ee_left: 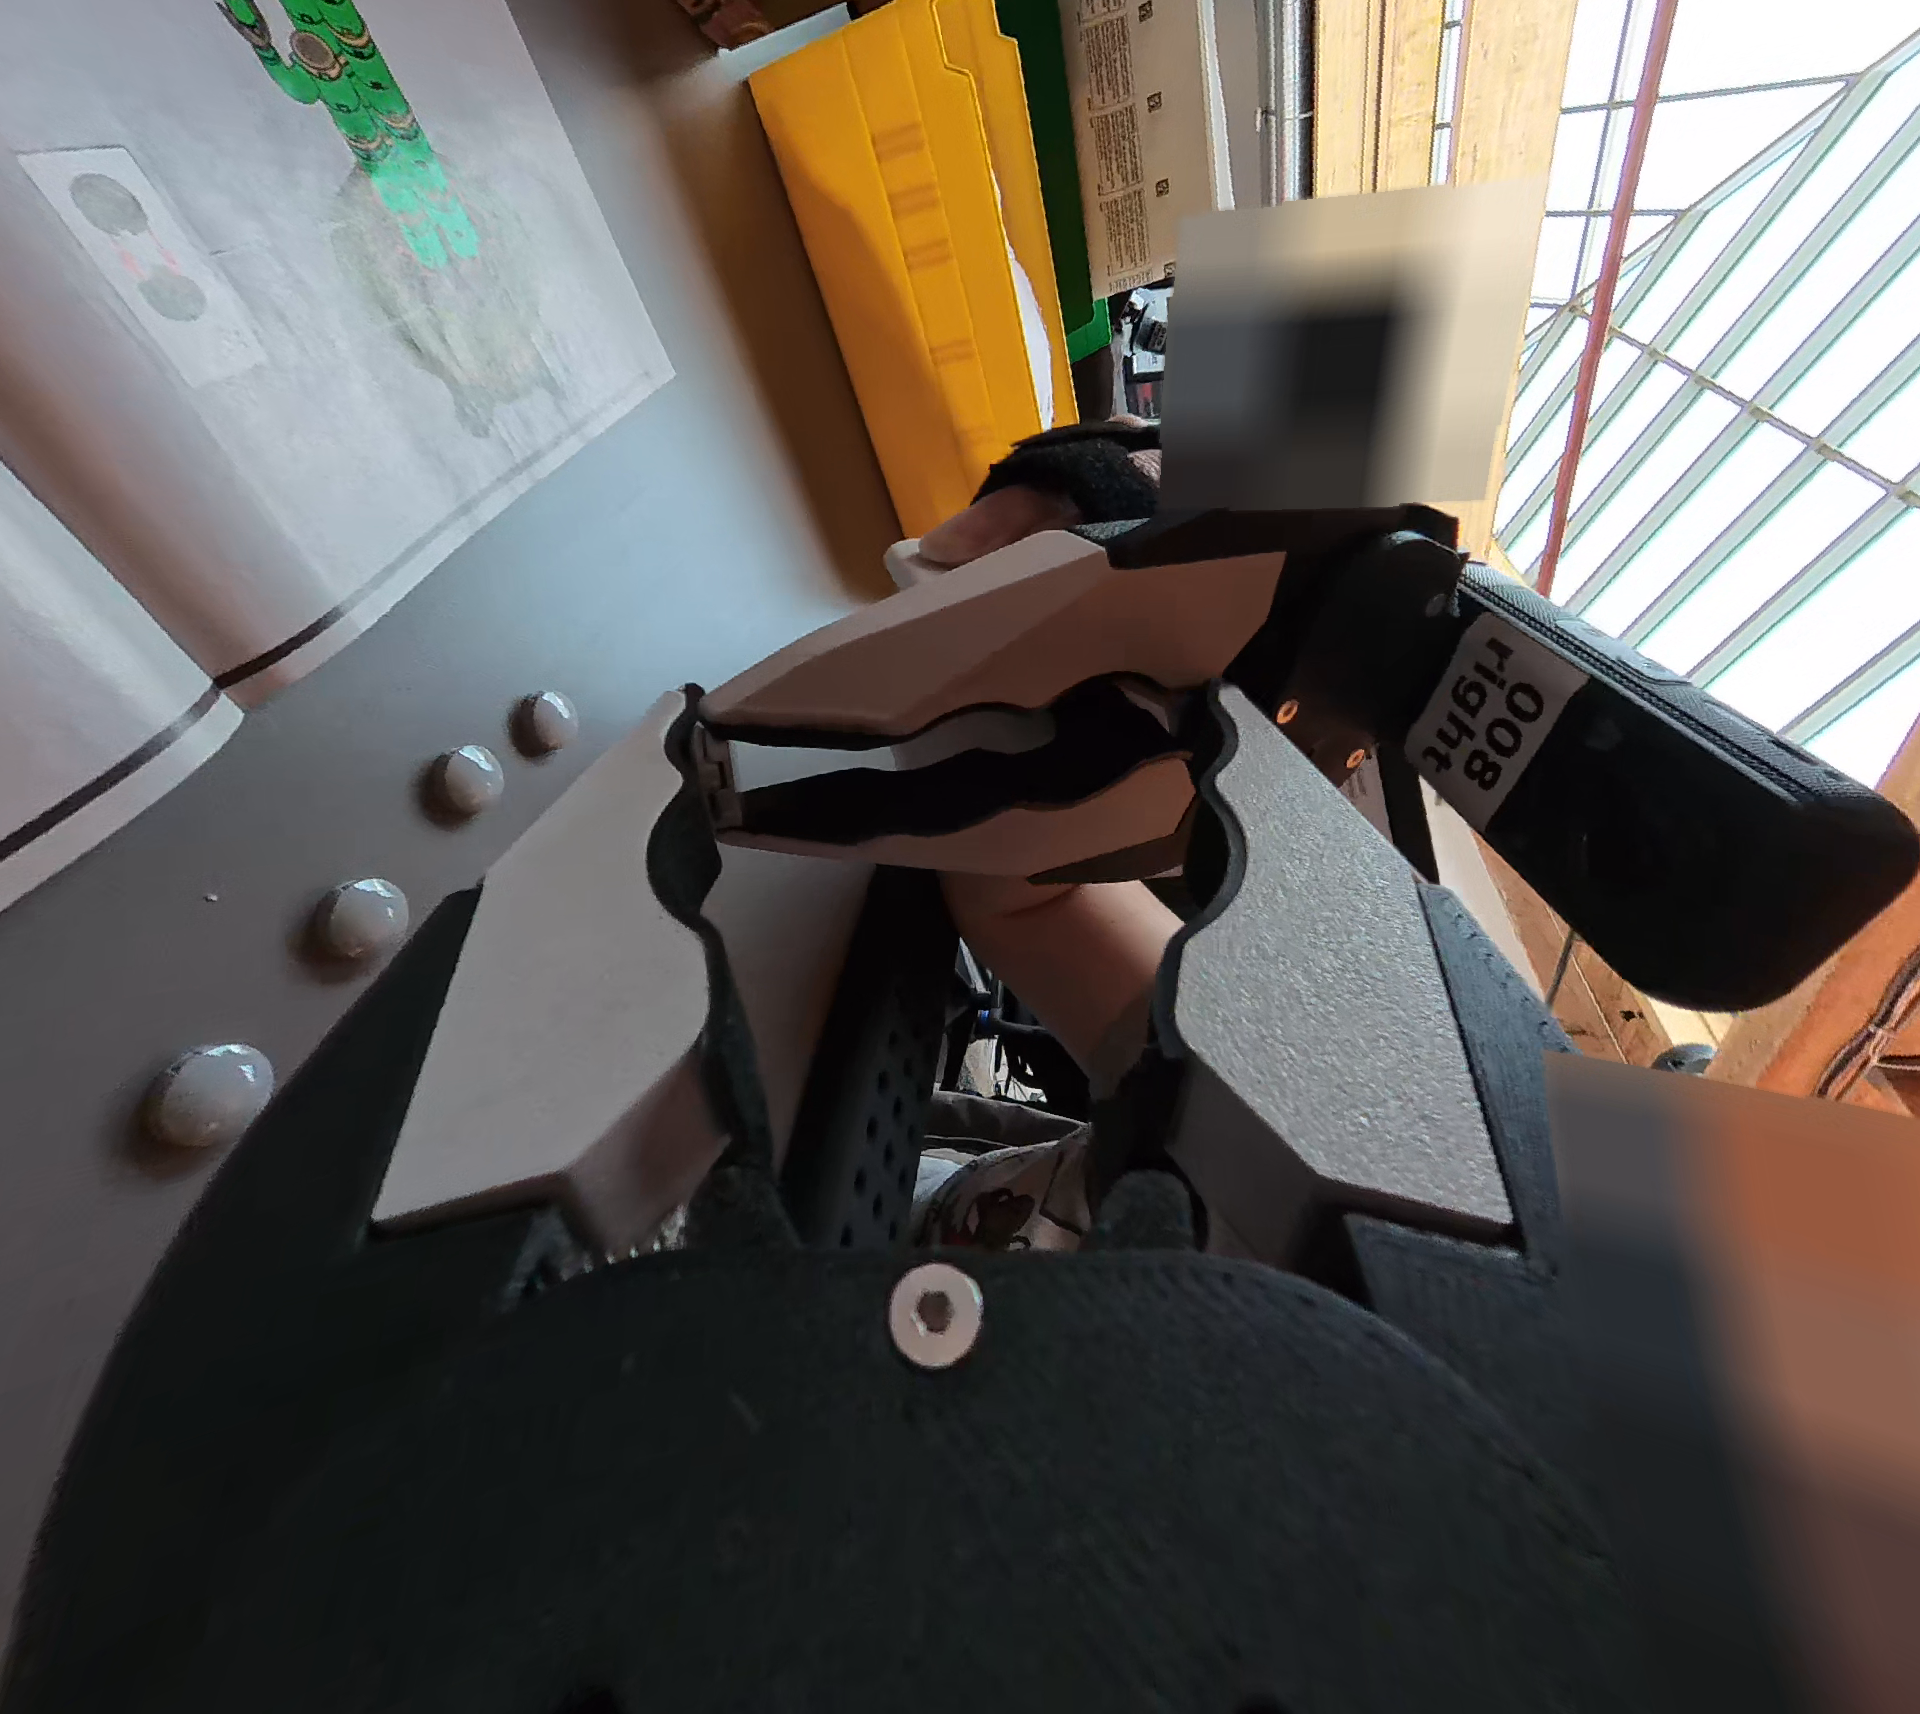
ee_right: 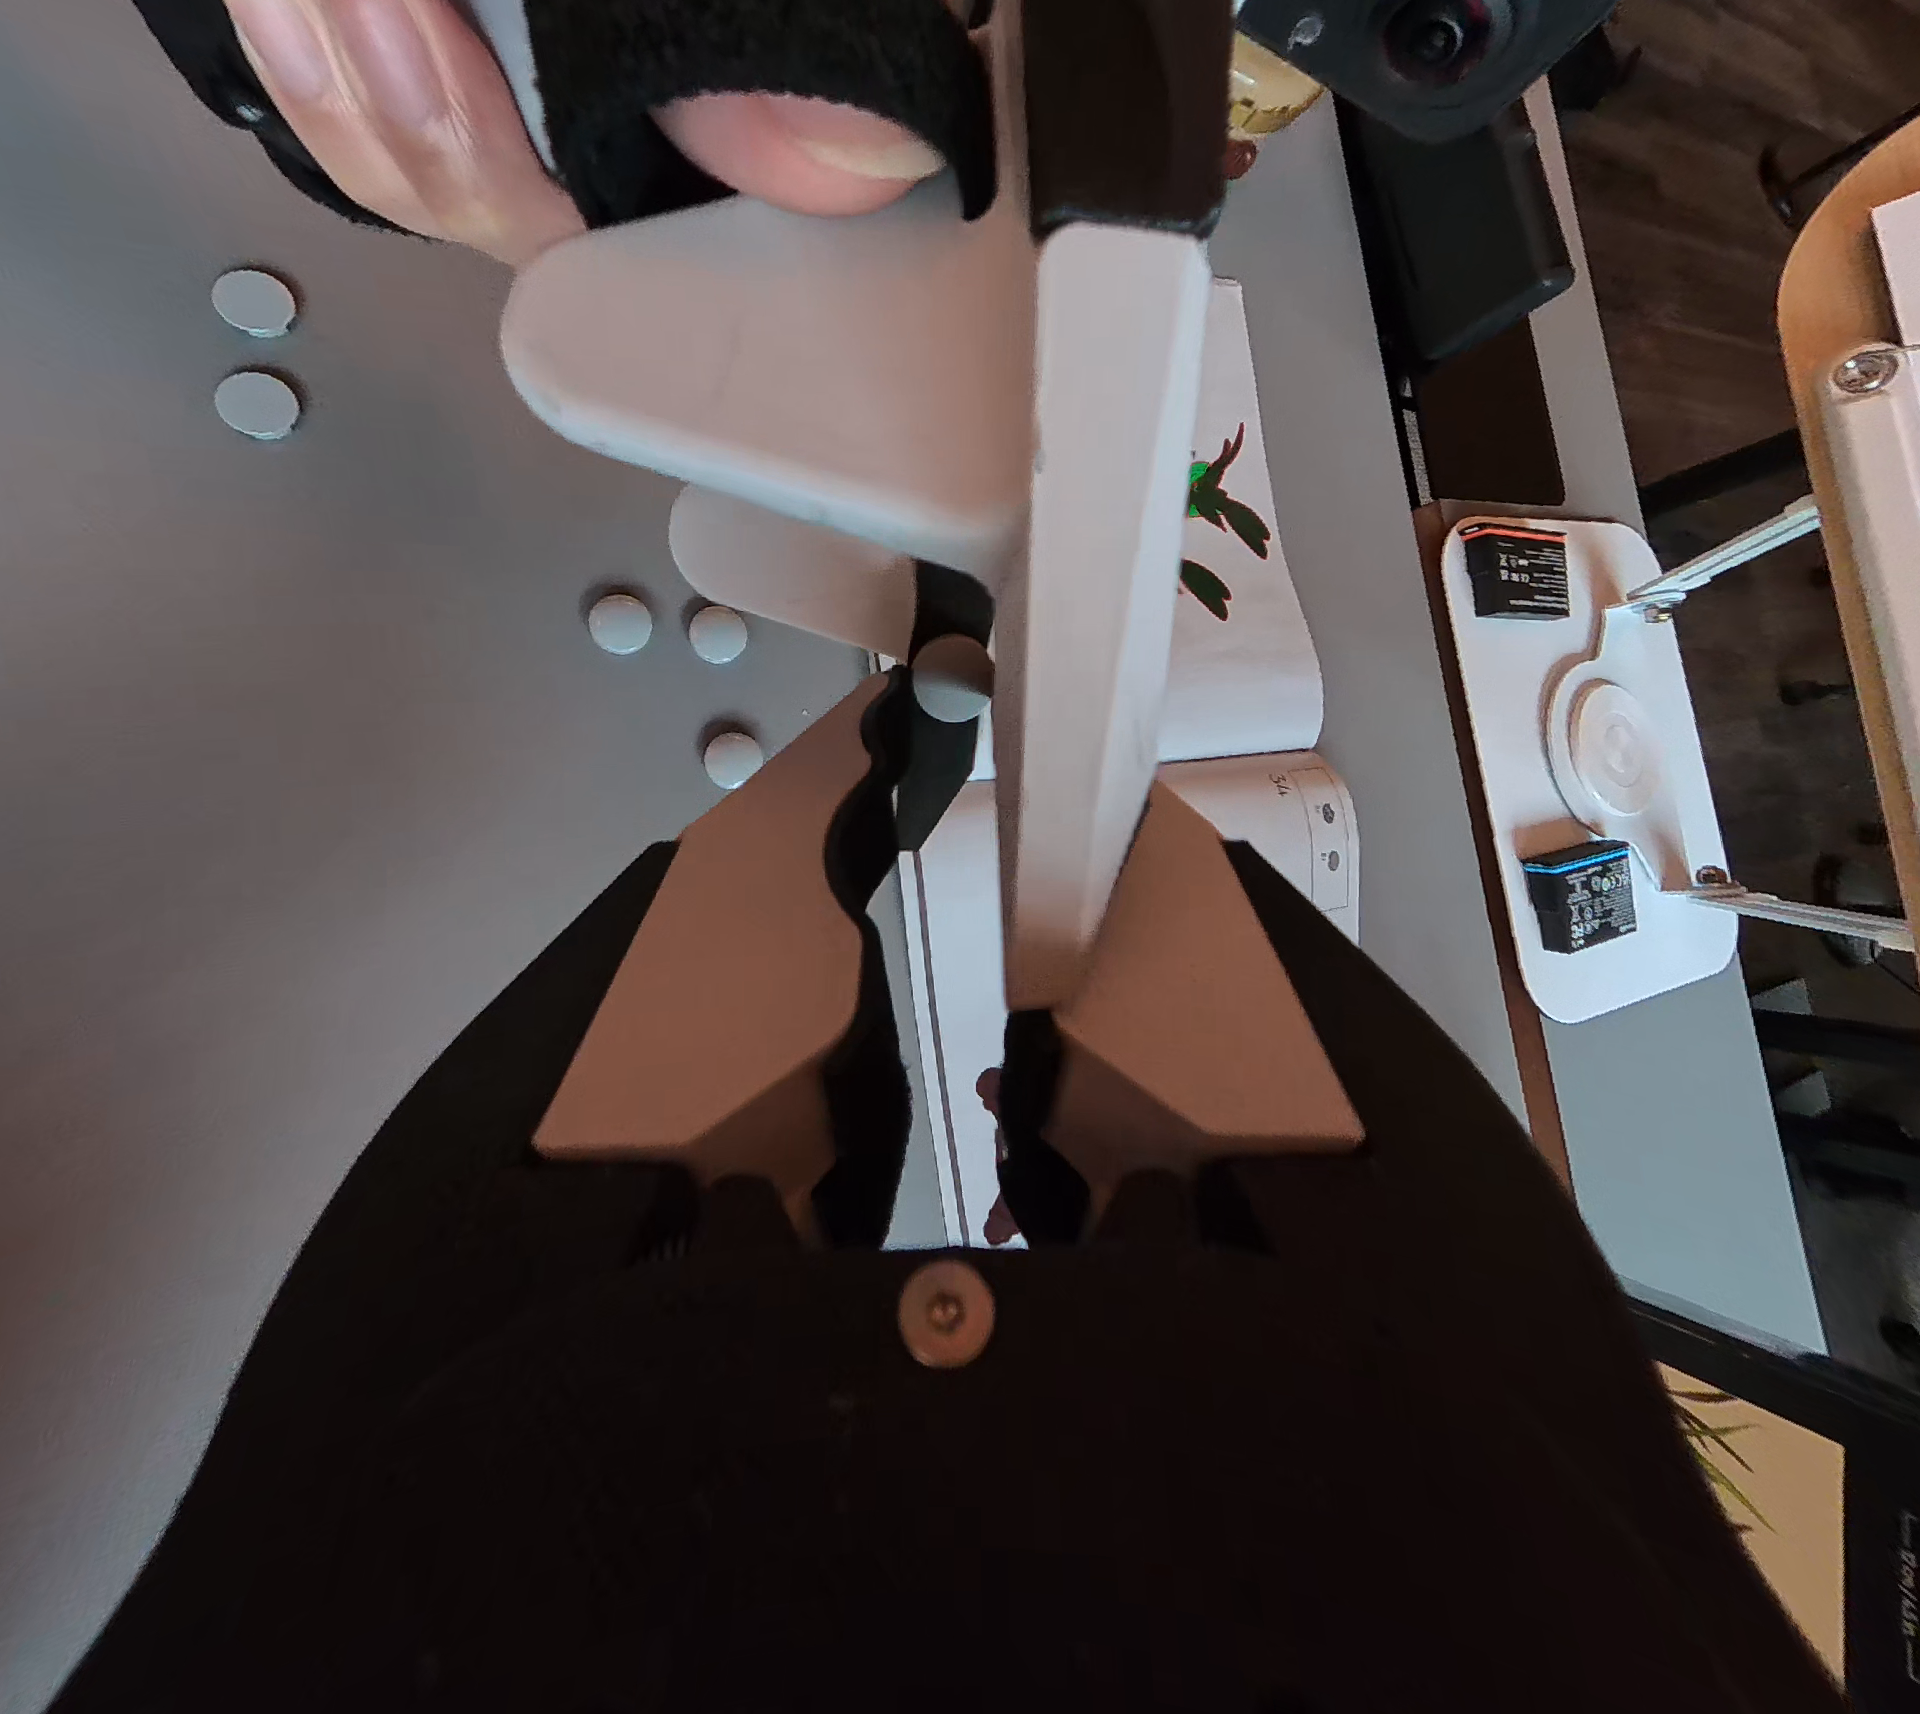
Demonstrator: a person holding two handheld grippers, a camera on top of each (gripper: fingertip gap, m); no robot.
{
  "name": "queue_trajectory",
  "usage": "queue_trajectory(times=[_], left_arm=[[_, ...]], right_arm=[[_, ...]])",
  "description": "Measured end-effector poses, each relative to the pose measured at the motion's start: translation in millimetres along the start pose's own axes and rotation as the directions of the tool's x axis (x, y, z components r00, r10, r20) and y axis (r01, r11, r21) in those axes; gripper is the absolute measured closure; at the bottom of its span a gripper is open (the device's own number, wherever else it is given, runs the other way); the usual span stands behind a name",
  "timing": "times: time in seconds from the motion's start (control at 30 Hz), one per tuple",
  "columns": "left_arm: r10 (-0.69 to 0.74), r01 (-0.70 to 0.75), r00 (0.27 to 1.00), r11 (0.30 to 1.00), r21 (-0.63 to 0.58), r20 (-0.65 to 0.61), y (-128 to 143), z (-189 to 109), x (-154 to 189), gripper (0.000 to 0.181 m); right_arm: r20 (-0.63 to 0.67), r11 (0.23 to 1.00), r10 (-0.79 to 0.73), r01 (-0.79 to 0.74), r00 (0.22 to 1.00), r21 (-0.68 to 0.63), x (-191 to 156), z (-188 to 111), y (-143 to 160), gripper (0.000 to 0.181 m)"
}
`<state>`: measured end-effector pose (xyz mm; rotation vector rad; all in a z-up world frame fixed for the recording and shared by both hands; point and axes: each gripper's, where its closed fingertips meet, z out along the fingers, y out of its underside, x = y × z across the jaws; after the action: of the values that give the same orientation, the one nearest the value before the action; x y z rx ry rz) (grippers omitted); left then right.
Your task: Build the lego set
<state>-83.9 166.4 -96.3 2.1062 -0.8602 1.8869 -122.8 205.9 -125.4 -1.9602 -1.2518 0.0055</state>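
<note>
1. The left hand-held gripper point(ee_left: 940, 791) stands wide open, the right one's tips between its fingers.
2. The right hand-held gripper point(ee_left: 717, 776) is nearly closed, pinching a small grey round lego piece point(ee_right: 948, 677); its axis cannot be told.
3. More round pieces point(ee_right: 665, 625) lie on the grey surface point(ee_right: 312, 833).

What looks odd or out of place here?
Nothing looks spilled or broken. The odd part: the left gripper and right gripper cross, one white finger passing between the other's. Small round grey pieces lie scattered on the grey table.
</note>
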Motion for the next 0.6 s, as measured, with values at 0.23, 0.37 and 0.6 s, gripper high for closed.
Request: queue_trajectory(times=[0.23, 0.37, 0.6], left_arm=[[-0.018, 0.020, 0.993, 1.000, 0.017, -0.113, -5, -7, 13, 0.112], [-0.060, 0.059, 0.944, 0.998, -0.013, -0.325, -4, -13, 44, 0.113], [-0.020, 0.018, 0.968, 1.000, -0.010, -0.251, -2, -7, 35, 0.092]], right_arm=[[-0.007, 0.994, 0.031, -0.031, 0.999, 0.101, 8, -15, -13, 0.167], [0.071, 0.972, 0.100, -0.113, 0.992, 0.206, 9, -36, -24, 0.166], [-0.006, 0.997, 0.001, -0.001, 1.000, 0.081, 6, -24, -13, 0.166]])
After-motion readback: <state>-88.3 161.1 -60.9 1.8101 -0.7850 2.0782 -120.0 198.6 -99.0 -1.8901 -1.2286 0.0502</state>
